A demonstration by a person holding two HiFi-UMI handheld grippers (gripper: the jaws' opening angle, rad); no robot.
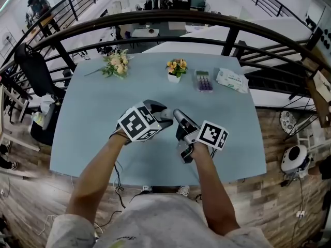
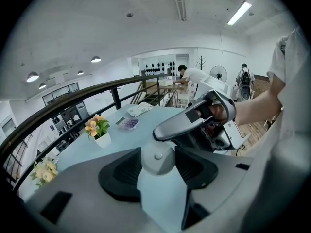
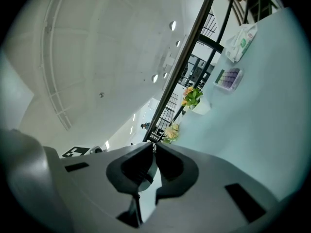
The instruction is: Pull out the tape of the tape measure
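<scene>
The tape measure [image 2: 155, 165], a round grey case, is clamped between the spread jaws of the left gripper [image 2: 158, 152] and held over the worktop [image 1: 103, 107], so that the case is anchored while the tape is drawn. The jaws of the right gripper [image 3: 154, 147] are pressed together at their tips beside the case, presumably on the tape's end tab, which cannot be made out. A potted flower [image 1: 176, 70], a flower bunch [image 1: 117, 63], a purple case [image 1: 203, 81] and a wipes pack [image 1: 232, 80] are set well apart along the far edge; no obstruction to the pull is judged
</scene>
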